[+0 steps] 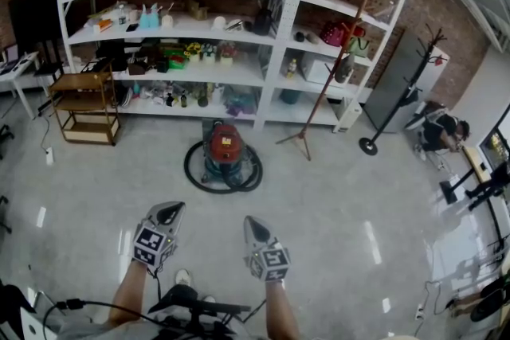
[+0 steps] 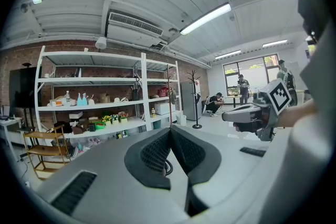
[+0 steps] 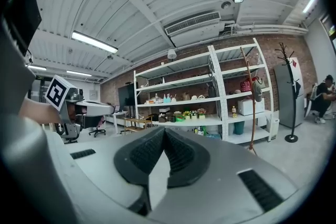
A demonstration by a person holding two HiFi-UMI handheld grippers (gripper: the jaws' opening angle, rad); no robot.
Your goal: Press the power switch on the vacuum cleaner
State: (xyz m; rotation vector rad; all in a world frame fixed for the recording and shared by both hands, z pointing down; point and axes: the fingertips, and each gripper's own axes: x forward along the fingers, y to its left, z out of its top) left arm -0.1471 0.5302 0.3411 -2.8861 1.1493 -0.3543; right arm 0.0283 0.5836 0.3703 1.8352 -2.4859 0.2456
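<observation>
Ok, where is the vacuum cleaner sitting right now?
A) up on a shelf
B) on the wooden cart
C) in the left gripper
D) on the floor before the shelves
D: the red vacuum cleaner stands on the floor in front of the white shelving, with its black hose looped around it.

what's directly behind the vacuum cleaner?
The white shelving unit: its bottom shelf and centre upright stand right behind the vacuum cleaner. A black hose rings the cleaner's base. The stretch of shelf straight behind its body is covered.
</observation>
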